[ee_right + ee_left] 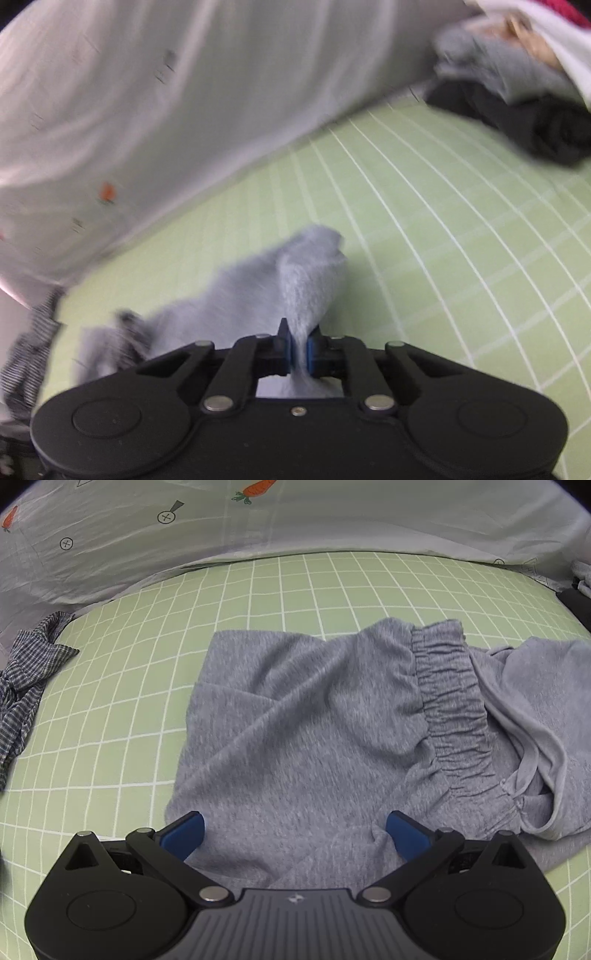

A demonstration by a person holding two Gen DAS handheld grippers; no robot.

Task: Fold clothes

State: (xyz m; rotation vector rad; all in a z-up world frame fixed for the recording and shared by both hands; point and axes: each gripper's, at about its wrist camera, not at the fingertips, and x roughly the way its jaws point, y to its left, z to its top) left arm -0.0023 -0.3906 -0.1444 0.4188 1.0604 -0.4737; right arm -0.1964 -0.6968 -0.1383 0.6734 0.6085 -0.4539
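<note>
A: Left wrist view?
B: The left tool [295, 830] hangs spread wide, blue pads either side of the grey sweat shorts [314, 746], which lie on the green checked bedsheet [129, 701]. A plaid garment [26, 686] lies at the left edge.
A: Right wrist view?
B: Blurred. The right tool [299, 350] pinches a fold of the grey shorts [306, 273]. Dark clothes [524, 122] are piled far right.

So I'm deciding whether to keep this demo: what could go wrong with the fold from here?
The right gripper pinches only a narrow bunch of the grey sweatpants, so the cloth may slip out or fold unevenly. The left gripper is open over the fabric, holding nothing down, so the whole garment might drag across the green sheet. The drawstring lies loose and could get trapped in the fold.
</note>
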